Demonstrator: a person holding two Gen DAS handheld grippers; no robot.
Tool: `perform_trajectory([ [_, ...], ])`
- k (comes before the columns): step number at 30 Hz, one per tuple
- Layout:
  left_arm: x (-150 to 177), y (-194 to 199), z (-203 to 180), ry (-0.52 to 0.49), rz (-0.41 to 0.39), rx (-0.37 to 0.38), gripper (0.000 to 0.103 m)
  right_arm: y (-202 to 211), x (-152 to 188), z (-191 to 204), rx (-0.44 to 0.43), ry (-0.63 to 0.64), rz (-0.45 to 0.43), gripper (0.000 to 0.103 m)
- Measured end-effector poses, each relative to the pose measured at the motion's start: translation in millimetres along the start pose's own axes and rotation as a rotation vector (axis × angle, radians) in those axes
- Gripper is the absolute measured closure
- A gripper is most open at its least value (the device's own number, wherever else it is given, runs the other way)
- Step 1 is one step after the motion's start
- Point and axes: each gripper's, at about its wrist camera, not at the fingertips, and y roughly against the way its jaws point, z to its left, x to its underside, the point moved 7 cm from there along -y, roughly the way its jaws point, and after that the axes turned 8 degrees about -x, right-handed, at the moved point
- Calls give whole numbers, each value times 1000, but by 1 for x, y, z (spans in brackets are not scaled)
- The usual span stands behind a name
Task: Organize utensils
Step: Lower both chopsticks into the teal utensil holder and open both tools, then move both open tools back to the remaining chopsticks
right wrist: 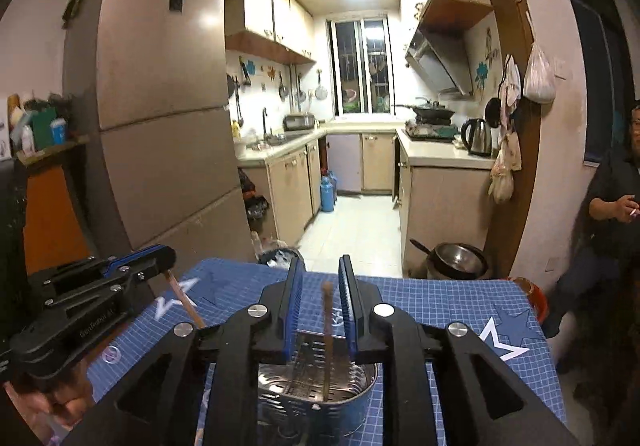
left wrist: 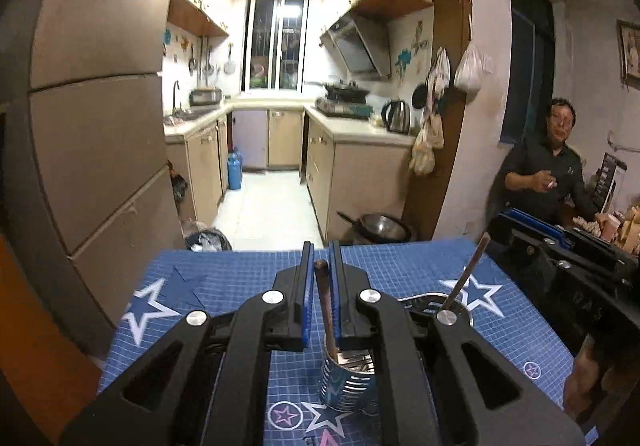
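Observation:
A ribbed metal utensil holder (left wrist: 347, 386) stands on the blue star-printed grid mat (left wrist: 240, 278). My left gripper (left wrist: 321, 252) is shut on a brown chopstick (left wrist: 325, 298) whose lower end reaches into the holder. In the right wrist view the same holder (right wrist: 370, 374) shows a perforated divider. My right gripper (right wrist: 321, 264) hangs over it, jaws slightly apart. A blurred brown chopstick (right wrist: 326, 330) stands between them with a gap on each side, its tip inside the holder. The left gripper (right wrist: 166, 256) and its chopstick (right wrist: 184, 300) show at the left.
Beyond the mat's far edge are a tall fridge (left wrist: 100, 126) on the left and a kitchen aisle. A steel pan (left wrist: 382, 228) sits on the floor past the table. A person (left wrist: 556, 170) sits to the right. The right gripper (left wrist: 505, 221) shows at the right edge.

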Motion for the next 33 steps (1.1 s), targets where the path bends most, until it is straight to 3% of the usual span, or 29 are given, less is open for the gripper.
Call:
perform_trajectory([
  [5, -40, 63, 19, 57, -117, -8, 97, 66, -29, 17, -15, 29, -104, 82],
  [9, -55, 135, 33, 43, -217, -52, 96, 149, -40, 36, -33, 66, -198, 82],
  [10, -53, 153, 35, 24, -235, -72, 89, 170, -37, 41, -34, 80, -208, 79],
  [11, -47, 175, 38, 6, -253, -88, 75, 186, -33, 43, -29, 93, -214, 74],
  [12, -39, 192, 42, -1, -263, -96, 67, 203, -24, 48, -22, 111, -218, 63],
  [13, -30, 207, 45, -3, -265, -101, 59, 225, -8, 54, -15, 134, -220, 59],
  [16, 20, 234, 52, -38, -192, -98, 60, 264, 45, 63, -6, 173, -175, 58],
  [18, 65, 236, 56, -66, -98, -125, 60, 280, 94, 64, 24, 178, -111, 58],
  [22, 173, 222, 57, -105, 133, -125, 60, 289, 190, 57, 143, 172, 16, 58],
  [24, 214, 215, 56, -140, 202, -165, 60, 287, 237, 52, 188, 146, 97, 58],
  [26, 256, 211, 56, -120, 282, -155, 60, 288, 277, 46, 218, 96, 166, 58],
  [29, 285, 217, 60, -77, 313, -153, 60, 295, 320, 44, 218, 17, 231, 58],
  [33, 309, 222, 59, -61, 333, -162, 60, 298, 344, 64, 180, -12, 253, 58],
])
